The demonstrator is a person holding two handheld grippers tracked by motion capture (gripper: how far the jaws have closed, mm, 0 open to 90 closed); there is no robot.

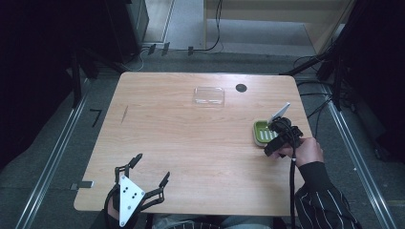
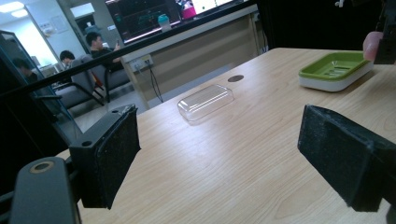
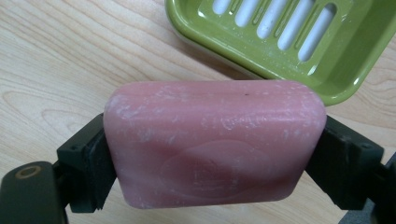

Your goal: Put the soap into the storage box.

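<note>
My right gripper (image 3: 212, 158) is shut on a pink bar of soap (image 3: 215, 140), its pads pressing both short ends, just above the wooden table. A green slotted soap dish (image 3: 299, 42) lies right beyond the soap, empty. From above, the dish (image 1: 261, 132) sits at the table's right edge with my right gripper (image 1: 282, 131) over its near side. My left gripper (image 1: 150, 169) rests at the table's front left, jaws wide open with nothing between the pads (image 2: 109, 154). A clear plastic lid (image 1: 208, 95) lies at the table's far middle.
A round black grommet (image 1: 241, 88) sits in the tabletop (image 1: 191, 143) behind the lid. Cables run on the floor behind the table and to its right. In the left gripper view, people sit at desks far off behind a dark rail.
</note>
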